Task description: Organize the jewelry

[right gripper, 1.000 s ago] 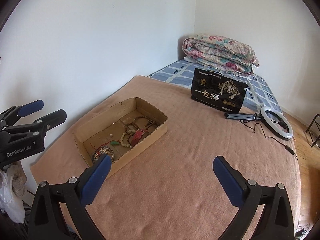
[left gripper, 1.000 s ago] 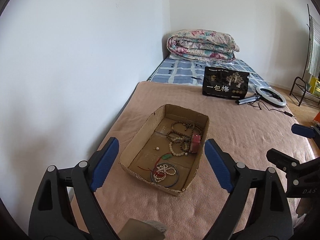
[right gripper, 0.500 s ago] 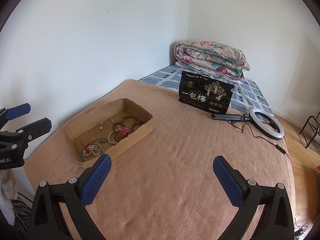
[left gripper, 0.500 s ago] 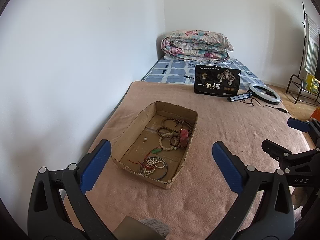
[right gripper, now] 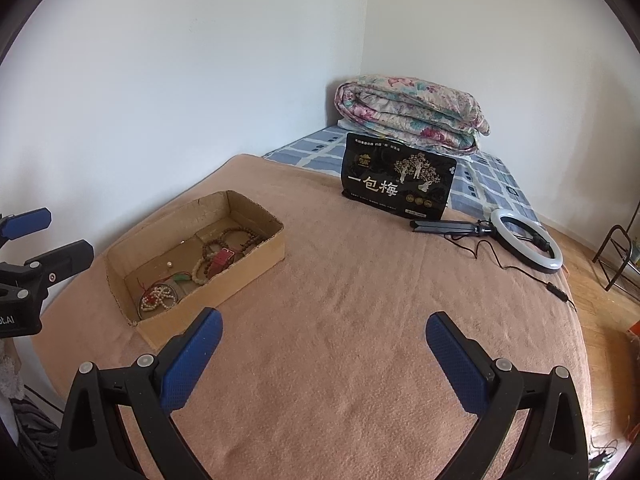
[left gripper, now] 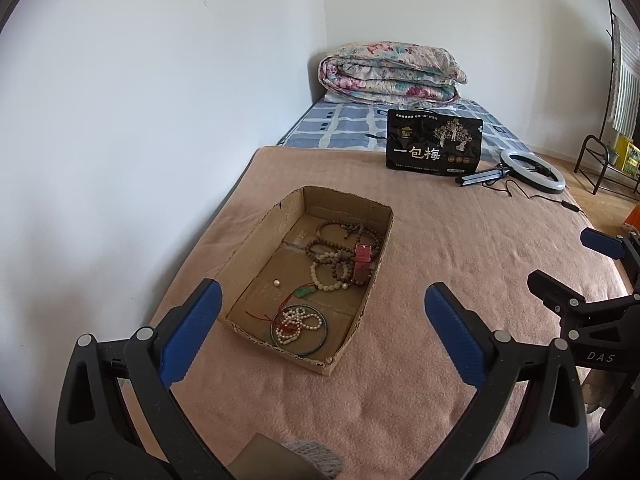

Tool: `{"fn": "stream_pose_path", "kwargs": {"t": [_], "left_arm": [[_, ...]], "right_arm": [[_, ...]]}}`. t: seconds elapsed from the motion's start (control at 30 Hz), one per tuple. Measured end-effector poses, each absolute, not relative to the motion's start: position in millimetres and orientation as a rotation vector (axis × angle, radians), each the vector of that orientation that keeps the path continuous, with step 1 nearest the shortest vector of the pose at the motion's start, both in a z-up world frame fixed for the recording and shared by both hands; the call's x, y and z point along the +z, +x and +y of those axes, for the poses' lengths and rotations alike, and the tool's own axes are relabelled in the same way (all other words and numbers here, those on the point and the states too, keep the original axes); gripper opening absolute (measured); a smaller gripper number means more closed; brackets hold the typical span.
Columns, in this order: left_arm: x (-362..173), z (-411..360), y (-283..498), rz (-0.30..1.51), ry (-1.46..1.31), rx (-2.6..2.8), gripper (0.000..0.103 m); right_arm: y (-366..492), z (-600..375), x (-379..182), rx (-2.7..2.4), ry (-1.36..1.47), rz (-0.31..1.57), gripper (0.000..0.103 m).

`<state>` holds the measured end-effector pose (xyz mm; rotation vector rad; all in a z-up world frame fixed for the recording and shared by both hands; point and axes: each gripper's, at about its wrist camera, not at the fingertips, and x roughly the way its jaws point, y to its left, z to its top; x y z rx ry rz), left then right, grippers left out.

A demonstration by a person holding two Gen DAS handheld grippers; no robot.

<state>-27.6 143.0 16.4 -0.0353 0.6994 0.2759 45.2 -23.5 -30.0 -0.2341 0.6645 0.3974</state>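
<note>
A shallow cardboard box (left gripper: pixel 260 236) lies on the pink blanket. Inside are brown bead bracelets (left gripper: pixel 344 236), a red strap (left gripper: pixel 362 264), a pale bead bracelet (left gripper: pixel 326 276), a green pendant on a red cord (left gripper: pixel 304 292), a loose pearl (left gripper: pixel 276 282) and a pearl strand (left gripper: pixel 298 324) inside a dark bangle. My left gripper (left gripper: pixel 322 294) hovers just short of the box's near end, open and empty. To the right of the box (right gripper: pixel 256 264), my right gripper (right gripper: pixel 324 318) is open over bare blanket. Each gripper also shows in the other's view: left gripper (right gripper: pixel 24 248), right gripper (left gripper: pixel 572 268).
A black pouch (left gripper: pixel 434 144) with white lettering stands at the blanket's far edge, and a ring light (left gripper: pixel 532 164) with its cable lies beside it. A folded floral quilt (left gripper: pixel 390 74) sits in the corner. The wall runs along the bed's left side, and a metal rack (left gripper: pixel 604 160) stands far right.
The left jaws spread wider early on. Both grippers drifted a little. In the right view the box has slid to the left and looks smaller.
</note>
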Motion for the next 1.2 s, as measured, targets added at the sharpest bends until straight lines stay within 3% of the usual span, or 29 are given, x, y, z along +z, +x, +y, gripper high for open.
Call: {"fn": "stream_pose_path", "kwargs": {"t": [1.2], "left_arm": [[12.7, 140.5, -23.2, 0.693, -0.035, 0.282, 0.103]], "right_arm": [[51.2, -30.9, -34.6, 0.378, -0.2, 0.701, 0.103]]}}
